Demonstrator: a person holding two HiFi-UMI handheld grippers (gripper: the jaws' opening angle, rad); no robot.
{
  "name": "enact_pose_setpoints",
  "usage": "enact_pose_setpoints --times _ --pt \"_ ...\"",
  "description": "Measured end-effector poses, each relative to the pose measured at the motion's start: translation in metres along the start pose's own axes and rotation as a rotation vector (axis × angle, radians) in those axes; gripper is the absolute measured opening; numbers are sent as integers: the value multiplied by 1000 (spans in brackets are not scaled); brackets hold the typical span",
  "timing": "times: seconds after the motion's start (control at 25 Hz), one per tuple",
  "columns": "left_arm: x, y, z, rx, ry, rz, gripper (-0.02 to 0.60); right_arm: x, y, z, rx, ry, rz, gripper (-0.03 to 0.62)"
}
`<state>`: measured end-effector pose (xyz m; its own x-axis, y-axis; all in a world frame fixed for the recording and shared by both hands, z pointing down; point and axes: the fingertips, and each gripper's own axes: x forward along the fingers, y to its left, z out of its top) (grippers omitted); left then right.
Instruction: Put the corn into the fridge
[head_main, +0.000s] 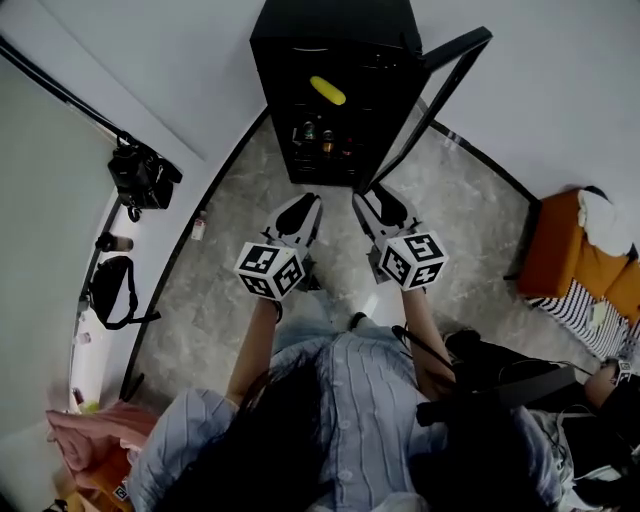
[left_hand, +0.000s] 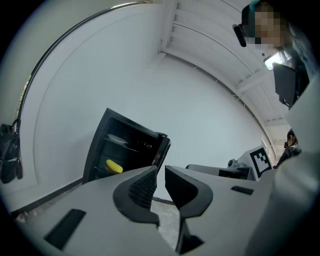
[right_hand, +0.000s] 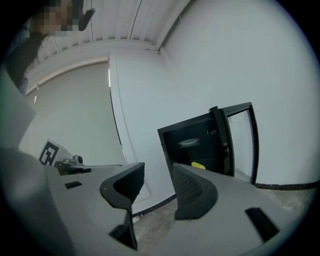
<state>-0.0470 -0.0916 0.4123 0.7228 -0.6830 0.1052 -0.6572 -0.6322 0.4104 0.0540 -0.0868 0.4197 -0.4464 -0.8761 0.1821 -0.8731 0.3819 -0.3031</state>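
Left hand-held gripper (left_hand: 161, 172) barely apart, right hand-held gripper (right_hand: 159, 170) wider (both empty); bottles (head_main: 318, 135) head-view only.

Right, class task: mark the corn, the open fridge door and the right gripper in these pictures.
corn (head_main: 328, 90), head view, middle of the yellow cob.
fridge door (right_hand: 240, 145), right gripper view, on its glass pane.
right gripper (right_hand: 158, 169), right gripper view, midway between its open fingertips.

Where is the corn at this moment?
In the head view, the corn lies on a shelf inside the open fridge at top centre, above the row of bottles and left of the swung-out door.
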Motion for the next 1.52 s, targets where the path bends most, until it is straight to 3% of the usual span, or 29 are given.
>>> enact_pose_setpoints --times 0.32,0.88,1.52 --pt "-17 -62 -13 11 -34 45 57 -59 25 -7 -23 21 105 179" --pt "-76 -156 -51 22 -96 112 57 -167 51 -29 -64 15 195 148" --pt "-100 -194 -75 47 -111 153 57 -211 64 -40 -117 4 284 47"
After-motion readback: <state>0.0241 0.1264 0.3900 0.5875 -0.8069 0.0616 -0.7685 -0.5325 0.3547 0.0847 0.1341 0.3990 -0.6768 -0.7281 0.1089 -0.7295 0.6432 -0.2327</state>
